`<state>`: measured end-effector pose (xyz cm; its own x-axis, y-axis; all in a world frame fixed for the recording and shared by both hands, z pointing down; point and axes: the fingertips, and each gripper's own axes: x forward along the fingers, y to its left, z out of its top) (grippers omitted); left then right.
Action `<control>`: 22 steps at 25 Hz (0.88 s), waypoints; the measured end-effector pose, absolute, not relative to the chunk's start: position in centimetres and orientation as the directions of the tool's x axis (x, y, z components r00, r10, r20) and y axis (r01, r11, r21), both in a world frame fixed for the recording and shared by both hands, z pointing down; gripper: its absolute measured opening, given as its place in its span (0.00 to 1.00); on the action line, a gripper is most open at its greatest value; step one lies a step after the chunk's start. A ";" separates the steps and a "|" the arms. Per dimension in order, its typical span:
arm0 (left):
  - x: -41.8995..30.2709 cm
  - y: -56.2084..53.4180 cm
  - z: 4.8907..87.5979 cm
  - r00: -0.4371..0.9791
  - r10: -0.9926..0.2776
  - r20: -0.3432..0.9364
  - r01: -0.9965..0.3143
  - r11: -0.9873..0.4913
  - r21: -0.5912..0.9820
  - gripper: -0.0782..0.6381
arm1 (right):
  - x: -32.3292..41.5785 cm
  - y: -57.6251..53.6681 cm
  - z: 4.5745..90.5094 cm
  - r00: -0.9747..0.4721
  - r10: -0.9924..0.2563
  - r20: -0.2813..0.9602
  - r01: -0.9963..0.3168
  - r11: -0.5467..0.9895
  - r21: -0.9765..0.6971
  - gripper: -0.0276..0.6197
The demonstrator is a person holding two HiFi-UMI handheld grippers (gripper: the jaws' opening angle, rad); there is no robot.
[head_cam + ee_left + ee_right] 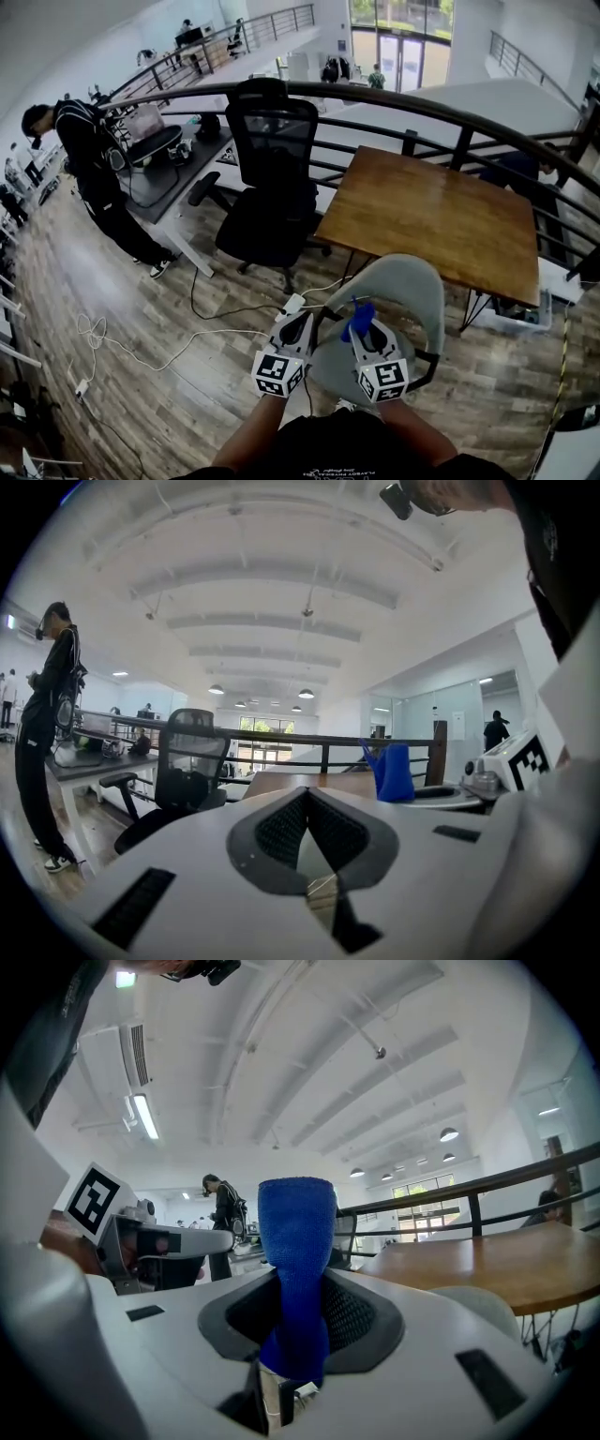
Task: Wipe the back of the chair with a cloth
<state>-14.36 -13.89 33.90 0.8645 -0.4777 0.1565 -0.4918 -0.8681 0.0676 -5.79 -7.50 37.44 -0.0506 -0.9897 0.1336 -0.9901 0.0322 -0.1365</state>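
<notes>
Open office (desk [187,171], mesh chair [273,178])

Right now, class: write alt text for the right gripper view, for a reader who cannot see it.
The right gripper is shut on a blue cloth that stands upright. A wooden table lies to the right.

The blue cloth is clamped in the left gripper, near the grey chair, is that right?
No. The blue cloth is clamped in the right gripper, not the left gripper, near the grey chair; the right gripper view shows it between that gripper's jaws.
</notes>
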 end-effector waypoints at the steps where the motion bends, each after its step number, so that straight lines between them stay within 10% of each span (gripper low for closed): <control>1: -13.9 -14.2 33.9 0.864 -0.477 0.161 -0.491 -0.869 0.063 0.12 | -5.5 -7.9 37.3 -0.054 -0.991 0.126 -0.990 0.037 -0.134 0.22; 22: -2.2 -19.0 39.7 0.942 -0.234 0.241 -0.267 -0.957 0.113 0.12 | 2.3 -12.0 42.4 0.137 -0.970 0.198 -0.977 -0.166 -0.137 0.22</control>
<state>-2.24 -19.03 39.65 0.9419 -0.2341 0.2410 -0.2669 -0.9570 0.1134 2.28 -12.04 42.35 0.1370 -0.9705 0.1984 -0.9766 -0.1659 -0.1369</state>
